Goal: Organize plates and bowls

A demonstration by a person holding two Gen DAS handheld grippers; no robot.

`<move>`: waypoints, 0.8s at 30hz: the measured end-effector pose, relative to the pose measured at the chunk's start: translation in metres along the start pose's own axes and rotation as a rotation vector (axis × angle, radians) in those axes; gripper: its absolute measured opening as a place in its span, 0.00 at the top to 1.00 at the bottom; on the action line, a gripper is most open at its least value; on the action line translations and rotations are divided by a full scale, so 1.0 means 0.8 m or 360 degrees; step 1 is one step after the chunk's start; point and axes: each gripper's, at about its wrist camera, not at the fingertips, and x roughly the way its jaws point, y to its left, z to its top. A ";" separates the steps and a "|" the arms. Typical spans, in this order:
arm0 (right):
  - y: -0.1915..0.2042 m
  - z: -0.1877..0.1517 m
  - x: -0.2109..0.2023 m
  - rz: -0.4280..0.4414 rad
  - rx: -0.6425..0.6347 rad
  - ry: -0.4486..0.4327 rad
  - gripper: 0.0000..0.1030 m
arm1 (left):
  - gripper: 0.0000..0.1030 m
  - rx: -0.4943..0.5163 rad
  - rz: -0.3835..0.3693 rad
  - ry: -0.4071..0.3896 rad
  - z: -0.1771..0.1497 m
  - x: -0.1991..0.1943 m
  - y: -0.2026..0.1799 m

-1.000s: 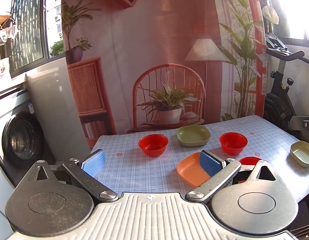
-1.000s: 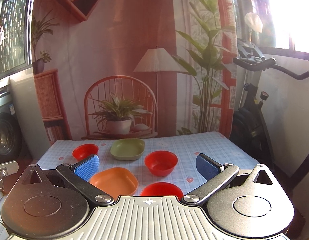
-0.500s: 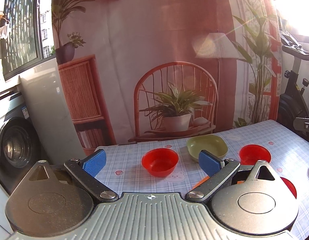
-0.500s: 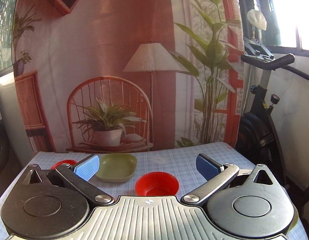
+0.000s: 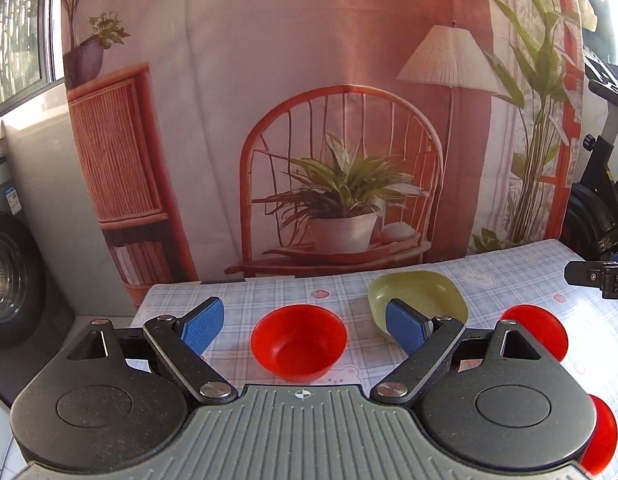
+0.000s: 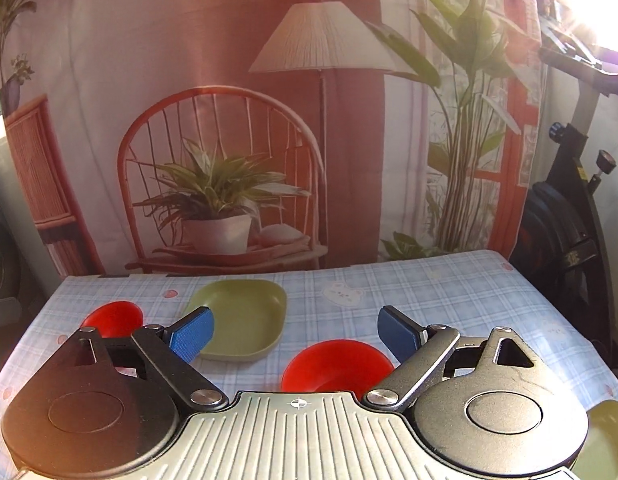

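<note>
Both claws hang above the surface (image 6: 449, 292), which wears a blue-and-white checked cloth w/ small bear and strawberry prints. No brand or readable writing anywhere on the dishes or claws; a sticker on the washing machine (image 5: 13, 280) at far left is too blurred to read.

Left claw (image 5: 303, 324): blue pads spread wide, nothing between them, clear of the cloth. A red bowl (image 5: 299, 344) sits upright on the cloth, seen right between its fingers. The green dish (image 5: 425, 292), squarish w/ rounded corners, lies just behind the right-hand pad (image 5: 405, 328), which covers part of its near rim. Two more red bowls show to the right, one (image 5: 549, 328) half hidden by the claw body, another (image 5: 601, 440) at the bottom right edge.

Right claw (image 6: 295, 332): also spread wide, holding nothing. In its view the same green dish (image 6: 245, 320) lies behind the left-hand pad (image 6: 191, 338), and a red bowl (image 6: 337, 364) sits low between the fingers, near edge hidden by the claw body. The far-left red bowl (image 6: 113, 318) is well apart from it. A second green dish (image 6: 605, 436) peeks in at the bottom right corner.

Behind the surface hangs a printed backdrop (image 6: 229, 120) showing a chair, plant, lamp. An exercise bike (image 6: 569, 220) stands at right.
</note>
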 end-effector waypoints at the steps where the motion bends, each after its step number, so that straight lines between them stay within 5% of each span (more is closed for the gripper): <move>1: -0.002 0.002 0.012 0.0004 0.0002 0.0020 0.22 | 0.13 -0.0024 -0.0014 0.0023 0.002 0.013 -0.001; 6: -0.008 0.010 0.075 0.0005 -0.0005 0.0109 0.32 | 0.15 -0.0180 -0.0126 0.0129 0.008 0.087 -0.006; 11: -0.006 0.020 0.142 0.0004 -0.0029 0.0213 0.42 | 0.24 -0.0105 -0.0121 0.0246 0.013 0.167 -0.035; 24: -0.001 0.019 0.265 0.0076 0.0096 0.0528 0.57 | 0.38 -0.0235 -0.0269 0.0540 -0.006 0.289 -0.037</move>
